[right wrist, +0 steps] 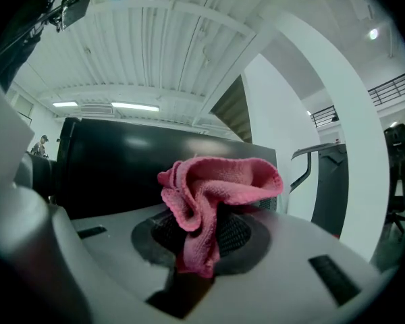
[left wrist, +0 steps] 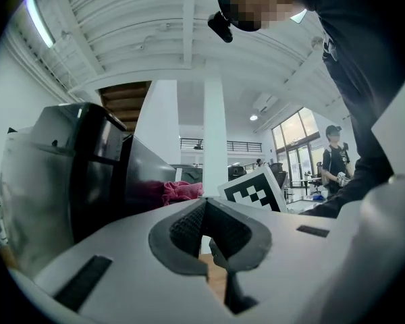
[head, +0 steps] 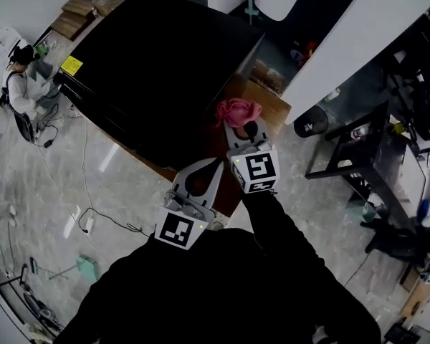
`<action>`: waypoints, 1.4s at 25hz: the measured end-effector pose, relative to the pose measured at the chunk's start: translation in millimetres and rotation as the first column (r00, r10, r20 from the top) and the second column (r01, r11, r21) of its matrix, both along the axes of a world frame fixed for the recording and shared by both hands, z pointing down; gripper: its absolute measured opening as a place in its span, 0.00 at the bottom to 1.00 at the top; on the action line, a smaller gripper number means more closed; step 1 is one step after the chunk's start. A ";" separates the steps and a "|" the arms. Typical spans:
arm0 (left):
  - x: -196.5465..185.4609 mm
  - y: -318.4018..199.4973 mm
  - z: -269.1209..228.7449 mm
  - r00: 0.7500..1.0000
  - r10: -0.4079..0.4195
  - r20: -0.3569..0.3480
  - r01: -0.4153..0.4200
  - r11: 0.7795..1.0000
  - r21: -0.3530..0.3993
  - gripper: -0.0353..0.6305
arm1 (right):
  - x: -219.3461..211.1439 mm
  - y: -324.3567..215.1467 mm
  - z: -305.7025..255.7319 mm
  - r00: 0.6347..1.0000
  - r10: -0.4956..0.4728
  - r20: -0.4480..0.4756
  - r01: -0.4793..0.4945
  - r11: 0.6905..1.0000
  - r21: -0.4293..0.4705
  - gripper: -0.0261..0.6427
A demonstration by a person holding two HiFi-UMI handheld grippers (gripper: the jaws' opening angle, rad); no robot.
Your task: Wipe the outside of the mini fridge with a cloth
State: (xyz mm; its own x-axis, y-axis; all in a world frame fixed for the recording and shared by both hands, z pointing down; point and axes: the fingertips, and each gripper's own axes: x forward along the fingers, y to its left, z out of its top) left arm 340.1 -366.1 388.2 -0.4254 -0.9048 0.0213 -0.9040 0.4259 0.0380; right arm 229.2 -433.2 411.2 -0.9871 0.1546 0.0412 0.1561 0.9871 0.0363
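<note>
The right tongs (right wrist: pixel 201 238) hide the cloth's (right wrist: pixel 219 184) lower end

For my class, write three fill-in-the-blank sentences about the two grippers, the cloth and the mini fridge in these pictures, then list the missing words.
1. The right gripper is shut on a ___ cloth.
2. The left gripper is shut and holds ___.
3. The mini fridge is ___ in colour.

Missing words: pink; nothing; black.
</note>
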 end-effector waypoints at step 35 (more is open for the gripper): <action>4.0 -8.4 18.0 0.998 0.054 -0.044 -0.053 0.999 0.010 0.06 | 44.9 -59.7 21.7 0.990 0.119 -0.072 -0.117 0.992 0.037 0.17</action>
State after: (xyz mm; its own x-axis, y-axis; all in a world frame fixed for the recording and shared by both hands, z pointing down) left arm 344.1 -374.4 406.2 -0.3750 -0.9265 0.0311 -0.9228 0.3763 0.0822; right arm 274.0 -492.9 432.8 -0.9925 0.0345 0.1174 0.0419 0.9973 0.0611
